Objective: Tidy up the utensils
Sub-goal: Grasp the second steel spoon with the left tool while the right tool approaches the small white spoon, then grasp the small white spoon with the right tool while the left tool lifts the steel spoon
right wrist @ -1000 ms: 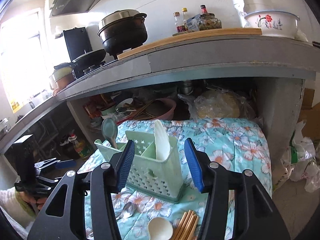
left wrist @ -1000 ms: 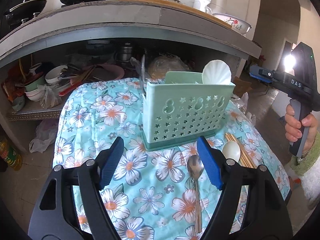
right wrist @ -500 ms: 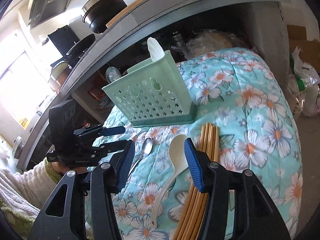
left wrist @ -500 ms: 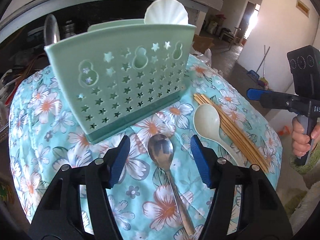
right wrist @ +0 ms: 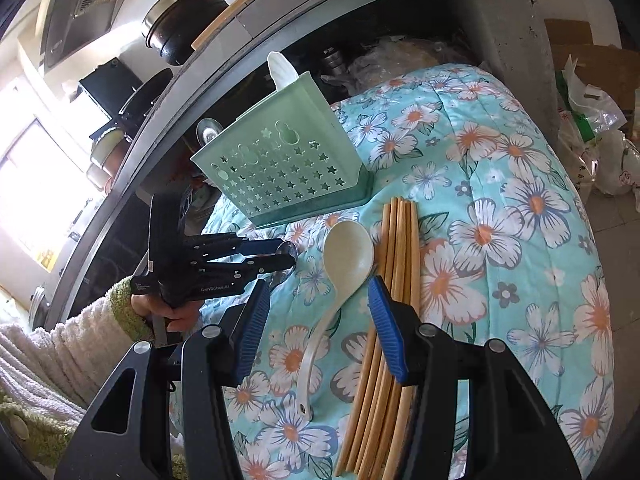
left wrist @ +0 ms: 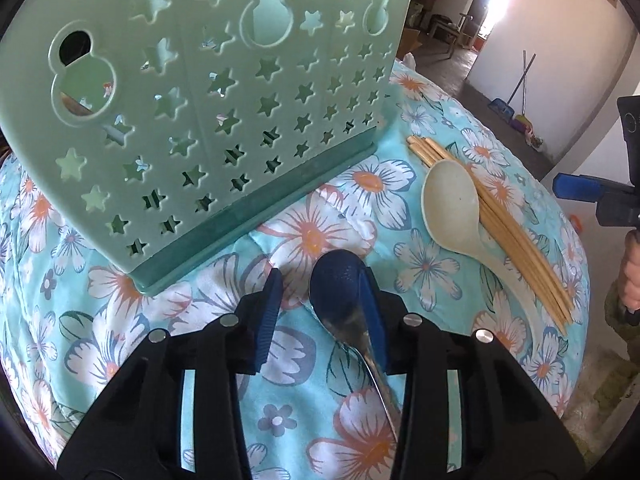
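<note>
A green perforated utensil holder [left wrist: 208,112] stands on the floral cloth; it also shows in the right wrist view [right wrist: 292,172], with a white utensil [right wrist: 280,68] and a metal one sticking out of it. My left gripper [left wrist: 324,304] is low over the cloth, its jaws partly closed around the bowl of a metal spoon [left wrist: 340,296], which touches the right finger. It also shows in the right wrist view [right wrist: 280,254]. A cream plastic spoon [right wrist: 340,276] and a bundle of wooden chopsticks [right wrist: 392,320] lie beside it. My right gripper [right wrist: 316,320] is open above the cream spoon.
The floral cloth [right wrist: 500,240] covers a rounded table that drops off at the right. A grey counter [right wrist: 280,20] with a black pot [right wrist: 184,16] overhangs behind. Bags lie on the floor [right wrist: 600,140] at right.
My left gripper has dropped down to the metal spoon and narrowed its jaws around the bowl. My right gripper has moved slightly closer over the cream spoon and stays open.
</note>
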{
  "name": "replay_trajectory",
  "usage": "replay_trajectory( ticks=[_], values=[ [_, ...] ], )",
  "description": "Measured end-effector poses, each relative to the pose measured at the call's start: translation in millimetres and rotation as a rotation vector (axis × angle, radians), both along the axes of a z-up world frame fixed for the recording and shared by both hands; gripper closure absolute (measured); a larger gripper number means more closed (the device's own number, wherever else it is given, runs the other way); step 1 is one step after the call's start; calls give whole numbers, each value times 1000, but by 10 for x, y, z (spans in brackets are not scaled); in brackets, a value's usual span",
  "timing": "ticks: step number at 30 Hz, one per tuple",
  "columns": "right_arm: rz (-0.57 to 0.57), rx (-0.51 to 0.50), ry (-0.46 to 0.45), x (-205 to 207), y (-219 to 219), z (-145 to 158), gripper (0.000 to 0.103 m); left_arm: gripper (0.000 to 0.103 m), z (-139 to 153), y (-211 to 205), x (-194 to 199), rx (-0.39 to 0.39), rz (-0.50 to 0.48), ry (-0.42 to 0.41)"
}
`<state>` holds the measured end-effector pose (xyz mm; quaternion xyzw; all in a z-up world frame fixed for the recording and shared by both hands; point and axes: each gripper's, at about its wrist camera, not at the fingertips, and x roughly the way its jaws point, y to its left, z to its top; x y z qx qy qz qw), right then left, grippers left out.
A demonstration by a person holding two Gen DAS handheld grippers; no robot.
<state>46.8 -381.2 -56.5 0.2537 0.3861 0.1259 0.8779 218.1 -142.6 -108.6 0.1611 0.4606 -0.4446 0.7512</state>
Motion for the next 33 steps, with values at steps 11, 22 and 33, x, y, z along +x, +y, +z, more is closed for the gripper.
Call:
replay_trajectory(
  ticks=[11,22,33],
  values=[
    [-8,5,3,-27,16,-11,52,88,49,-62,-85,25,8,-24],
    [-22,-18,13,-1,16,-14,54,102,174,34,-239,18,89,-67],
    [23,-135,6,433,74,-5,64,102,256,624,-173,-43,367,-23]
  ],
)
